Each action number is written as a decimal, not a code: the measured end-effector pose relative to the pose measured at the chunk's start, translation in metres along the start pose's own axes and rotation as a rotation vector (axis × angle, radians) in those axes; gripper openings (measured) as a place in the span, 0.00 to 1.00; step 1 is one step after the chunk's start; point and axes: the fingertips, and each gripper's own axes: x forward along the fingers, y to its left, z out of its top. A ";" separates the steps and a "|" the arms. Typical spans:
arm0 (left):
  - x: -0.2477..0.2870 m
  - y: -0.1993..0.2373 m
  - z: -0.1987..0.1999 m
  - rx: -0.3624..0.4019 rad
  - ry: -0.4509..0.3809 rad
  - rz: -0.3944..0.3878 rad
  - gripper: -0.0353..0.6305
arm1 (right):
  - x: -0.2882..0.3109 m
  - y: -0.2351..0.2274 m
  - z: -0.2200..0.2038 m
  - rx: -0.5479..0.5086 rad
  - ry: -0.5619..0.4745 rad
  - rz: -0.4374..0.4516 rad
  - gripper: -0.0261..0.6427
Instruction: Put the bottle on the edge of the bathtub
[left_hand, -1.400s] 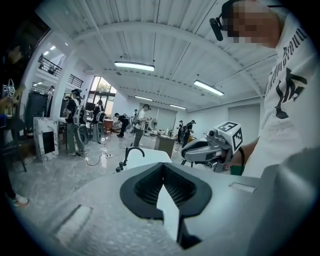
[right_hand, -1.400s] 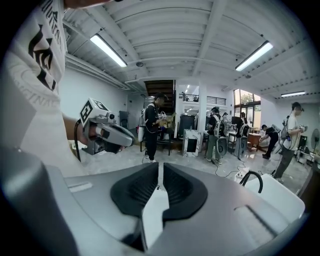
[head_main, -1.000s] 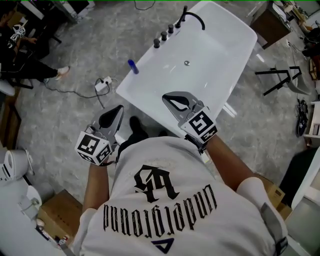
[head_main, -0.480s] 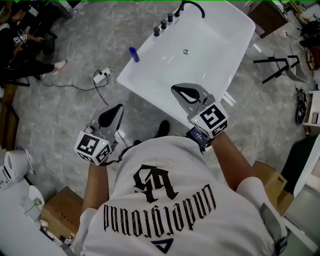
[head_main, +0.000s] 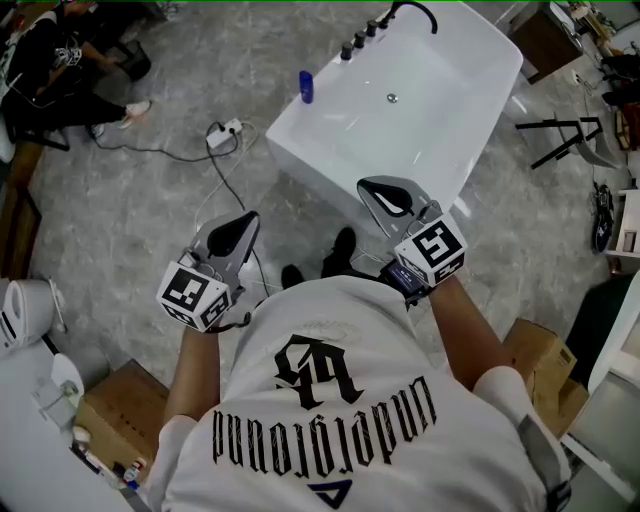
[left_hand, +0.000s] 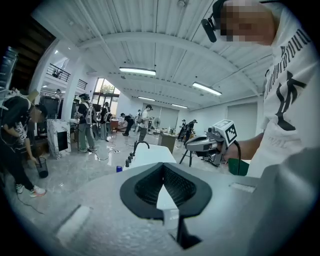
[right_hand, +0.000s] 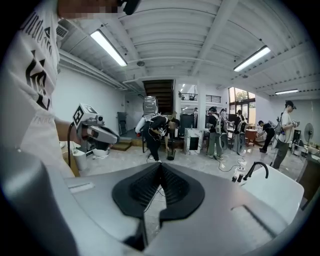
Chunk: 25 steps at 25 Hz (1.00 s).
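A wide workshop hall with a grey mottled floor (head_main: 140, 230), and a white bathtub (head_main: 480, 120) standing out in the open.
The left gripper (head_main: 238, 228) is held over the floor to the near left of the tub, its jaws pressed together at the tips with nothing between them. The right gripper (head_main: 388, 197) is held level with it over the tub's near end, jaws likewise closed and empty. Both point away from the person towards the tub. The blue bottle (head_main: 306, 86) stands upright at the tub's far left rim, well apart from both grippers. Whether it rests on the rim or just beside it cannot be made out. A black tap (head_main: 418, 10) arches over the far end, and a white power strip (head_main: 222, 131) lies on the floor to the left.
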 end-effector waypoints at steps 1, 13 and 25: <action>-0.012 -0.002 -0.005 -0.003 -0.003 -0.002 0.06 | 0.000 0.013 -0.001 -0.001 0.004 -0.001 0.04; -0.063 -0.060 -0.061 -0.033 -0.011 -0.090 0.06 | -0.048 0.108 -0.024 -0.040 0.061 -0.023 0.04; -0.032 -0.193 -0.047 0.001 -0.041 -0.039 0.06 | -0.154 0.117 -0.052 -0.061 0.011 0.077 0.04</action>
